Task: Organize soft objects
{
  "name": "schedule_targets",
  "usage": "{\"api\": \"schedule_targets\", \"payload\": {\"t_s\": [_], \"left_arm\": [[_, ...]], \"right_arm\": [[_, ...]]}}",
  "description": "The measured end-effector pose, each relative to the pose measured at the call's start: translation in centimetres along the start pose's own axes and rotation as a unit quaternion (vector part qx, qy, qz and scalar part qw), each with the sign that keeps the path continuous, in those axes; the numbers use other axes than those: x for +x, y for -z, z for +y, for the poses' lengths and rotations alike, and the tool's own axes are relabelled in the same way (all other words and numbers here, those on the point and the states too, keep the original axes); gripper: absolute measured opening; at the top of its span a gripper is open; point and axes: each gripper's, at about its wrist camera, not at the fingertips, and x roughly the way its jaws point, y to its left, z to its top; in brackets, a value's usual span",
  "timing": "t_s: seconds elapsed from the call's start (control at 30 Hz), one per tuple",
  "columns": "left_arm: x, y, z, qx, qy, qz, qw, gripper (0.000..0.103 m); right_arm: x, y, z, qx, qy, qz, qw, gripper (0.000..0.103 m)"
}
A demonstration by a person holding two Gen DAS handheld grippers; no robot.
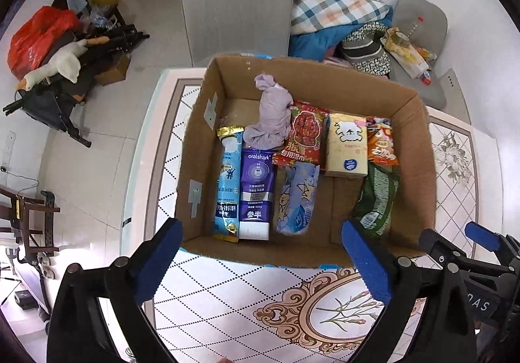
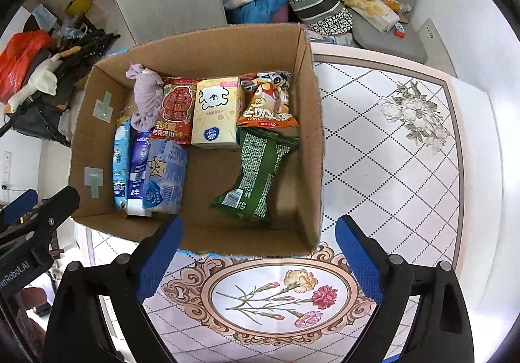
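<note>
Left gripper point(image 1: 263, 260): jaws spread wide, empty, touching nothing. Right gripper point(image 2: 260, 257): likewise wide, empty. Ahead of both: cardboard box point(image 2: 312, 122) holding green packet point(image 2: 256, 174).

Left wrist: above near table edge, facing down-forward into cardboard box point(image 1: 305, 252), close.
Right wrist: same, further right.
Shared: box, floral table point(image 2: 390, 151).

Cardboard box point(image 2: 312, 122) matt brown, rough-cut edges; snack packets point(image 2: 256, 174) glossy plastic film; purple cloth point(image 1: 271, 116) soft, wrinkled; counter point(image 2: 390, 168) smooth, glossy printed surface
</note>
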Motion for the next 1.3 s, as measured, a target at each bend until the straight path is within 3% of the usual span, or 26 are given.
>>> {"api": "schedule_targets", "payload": {"t_s": [0.23, 0.5, 0.7, 1.07, 1.3], "left_arm": [[-6.9, 2.3, -1.7, 0.021, -0.012, -0.047, 0.9986, 0.100], [-16.7, 6.3, -2.7, 0.030, 0.008, -0.116, 0.9927, 0.100], [-21.3, 8.5, -3.1, 0.037, 0.018, -0.143, 0.9888, 0.100], [-26.6, 10.9, -2.2, 0.021, 0.007, -0.191, 0.9813, 0.100], [-26.6, 11.9, -2.1, 0.013, 0.005, -0.186, 0.9825, 0.100]], "right_arm": [[-5.7, 2.4, -1.0, 0.000, -0.013, -0.041, 0.999, 0.096], [-16.7, 8.0, -2.6, -0.002, -0.027, -0.123, 0.992, 0.096], [-23.0, 11.5, -2.8, -0.014, -0.031, -0.170, 0.985, 0.096], [-29.4, 15.1, -3.3, -0.019, -0.031, -0.218, 0.975, 0.096], [-30.9, 16.1, -3.6, -0.019, -0.023, -0.230, 0.973, 0.096]]}}
